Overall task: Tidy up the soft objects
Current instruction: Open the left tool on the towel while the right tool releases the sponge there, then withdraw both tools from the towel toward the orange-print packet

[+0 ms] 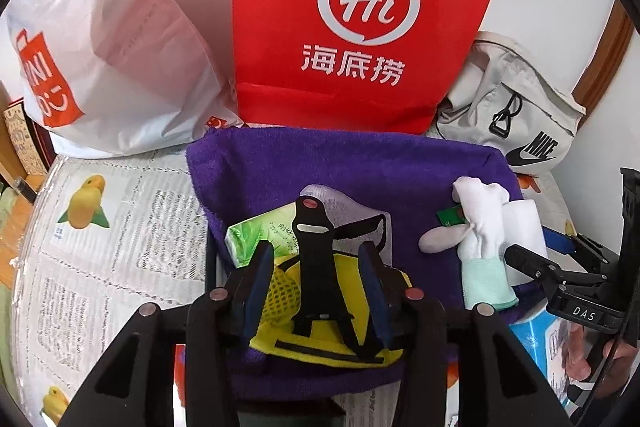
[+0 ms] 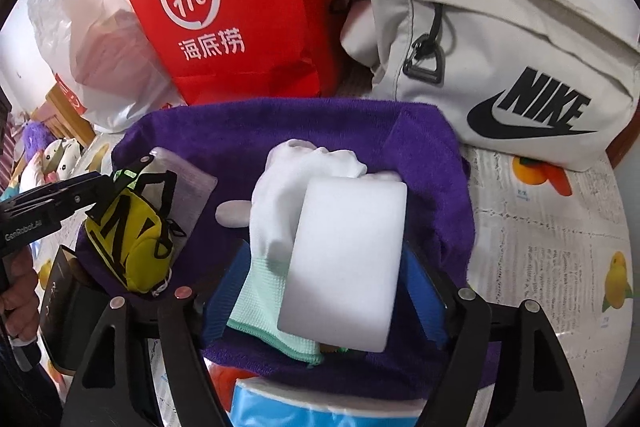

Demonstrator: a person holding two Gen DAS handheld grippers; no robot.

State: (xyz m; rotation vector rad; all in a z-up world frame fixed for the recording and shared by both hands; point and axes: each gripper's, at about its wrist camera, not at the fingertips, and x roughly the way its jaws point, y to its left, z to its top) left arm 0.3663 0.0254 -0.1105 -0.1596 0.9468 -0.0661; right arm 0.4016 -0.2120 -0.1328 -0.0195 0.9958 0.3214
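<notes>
A purple towel [image 1: 248, 179] [image 2: 240, 131] lies spread with soft things on it. My left gripper [image 1: 318, 267] [image 2: 108, 183] stands open around a yellow mesh pouch [image 1: 284, 287] [image 2: 132, 239] with black straps; its pads sit close beside the pouch. Behind the pouch lie a green tissue pack [image 1: 256, 231] and a grey mesh bag [image 1: 340, 203]. My right gripper [image 2: 326, 279] [image 1: 544, 251] is open. Between its fingers rest a white foam block [image 2: 344, 259] [image 1: 524, 223] and a white glove [image 2: 280, 195] [image 1: 484, 227] with a mint cuff.
A red paper bag [image 1: 352, 19], a white plastic bag [image 1: 120, 67] and a pale Nike bag [image 2: 500, 67] stand along the wall behind the towel. A blue tissue pack [image 2: 280, 403] lies at the near edge. A newspaper-print cloth [image 1: 120, 227] covers the table.
</notes>
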